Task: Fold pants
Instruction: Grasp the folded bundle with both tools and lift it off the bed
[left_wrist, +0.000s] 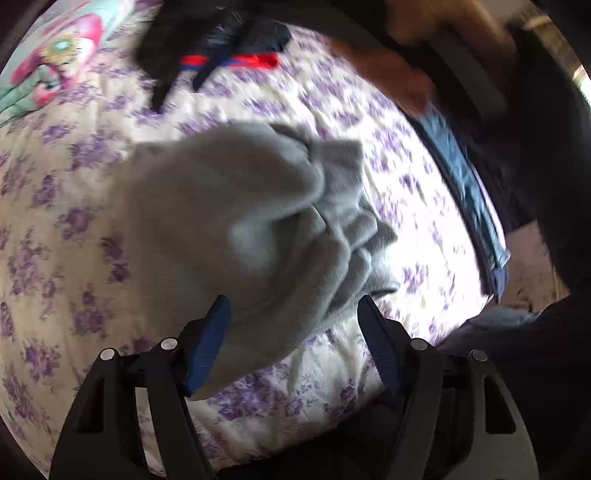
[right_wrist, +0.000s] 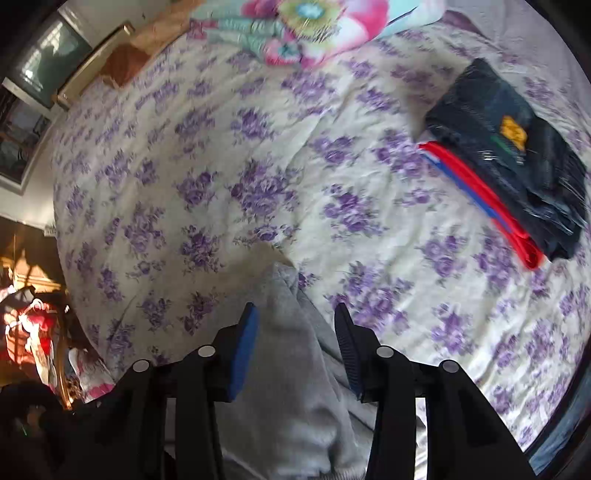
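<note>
Grey sweatpants (left_wrist: 251, 221) lie bunched on a bed with a purple-flowered cover (left_wrist: 74, 229). In the left wrist view my left gripper (left_wrist: 293, 306) is open, its blue-padded fingers on either side of the crumpled grey cloth. In the right wrist view my right gripper (right_wrist: 295, 317) is open too, with a fold of the grey pants (right_wrist: 291, 369) lying between its fingers and running back under the gripper. Neither gripper visibly pinches the cloth.
A folded dark garment with red and blue stripes (right_wrist: 509, 155) lies at the right of the bed (right_wrist: 221, 166); it also shows in the left wrist view (left_wrist: 221, 48). A pink flowered pillow (right_wrist: 306, 26) lies at the head. Blue jeans (left_wrist: 465, 192) lie at the bed's edge.
</note>
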